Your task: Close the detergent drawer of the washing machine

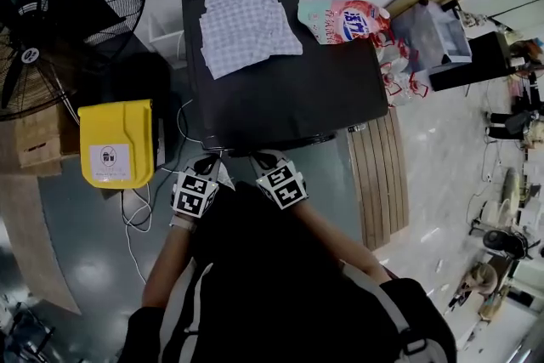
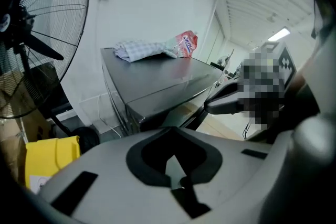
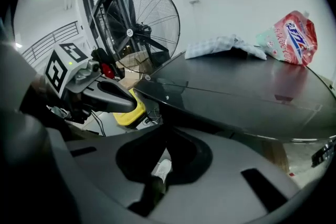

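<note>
**Both claws shut at the machine's front, drawer out of sight**

Head view: the washing machine [image 1: 289, 89] filled the centre. A checked cloth [image 1: 246, 25] lay at 11 o'clock on its top and a detergent pouch [image 1: 344, 19] at 1 o'clock. The left claw [image 1: 209, 164] and right claw [image 1: 266, 158] hung side by side at its 6 o'clock edge. The detergent drawer, presumably on the front face beneath that edge, was hidden.

Left gripper view: the jaws were together and empty, with the machine's corner at 12 o'clock.

Right gripper view: these jaws were also together and empty. The top stretched toward 2 o'clock, and no drawer could be made out.

A shut tip pushing off-centre would probably skew and jam the drawer, or slip off it.
</note>
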